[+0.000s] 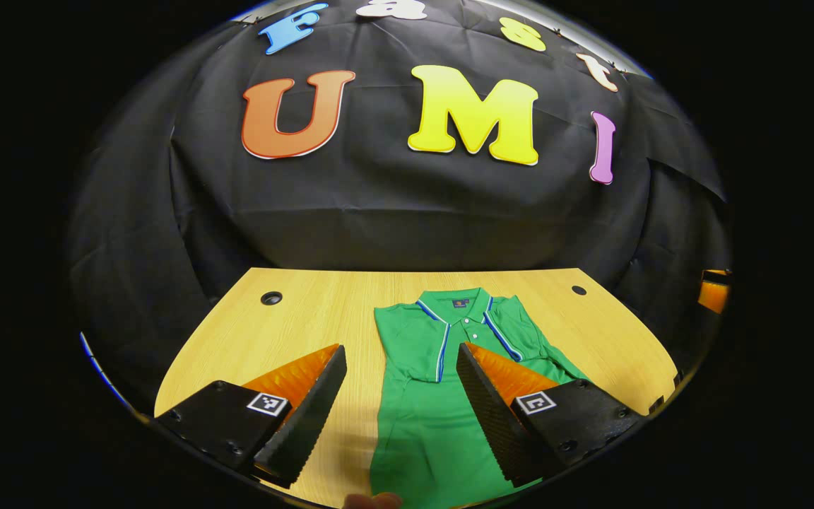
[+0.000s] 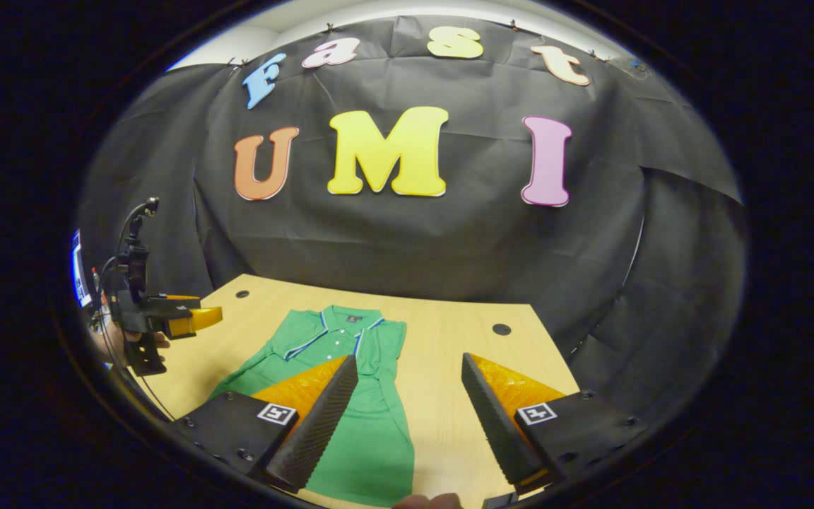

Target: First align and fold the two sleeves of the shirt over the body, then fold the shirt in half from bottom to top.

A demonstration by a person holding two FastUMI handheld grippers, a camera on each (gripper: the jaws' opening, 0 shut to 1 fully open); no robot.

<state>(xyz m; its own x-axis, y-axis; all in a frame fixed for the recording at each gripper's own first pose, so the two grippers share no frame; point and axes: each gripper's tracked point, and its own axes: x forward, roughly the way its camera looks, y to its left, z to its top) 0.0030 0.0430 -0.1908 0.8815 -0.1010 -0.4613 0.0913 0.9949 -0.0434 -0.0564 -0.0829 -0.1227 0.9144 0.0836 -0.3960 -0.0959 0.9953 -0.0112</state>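
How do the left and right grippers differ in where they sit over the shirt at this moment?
The left gripper straddles the shirt's left edge, one finger over bare table, the other over cloth. The right gripper straddles the opposite edge, one finger over cloth, the other over bare table. The left gripper's view faces the collar nearly head-on; the right gripper's view has it off to the left. Both are open, holding nothing, and the sleeves look already folded in.

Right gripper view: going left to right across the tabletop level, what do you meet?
Left tongs, held in a hand → shirt, sleeves already folded in → bare table → table's right hole.
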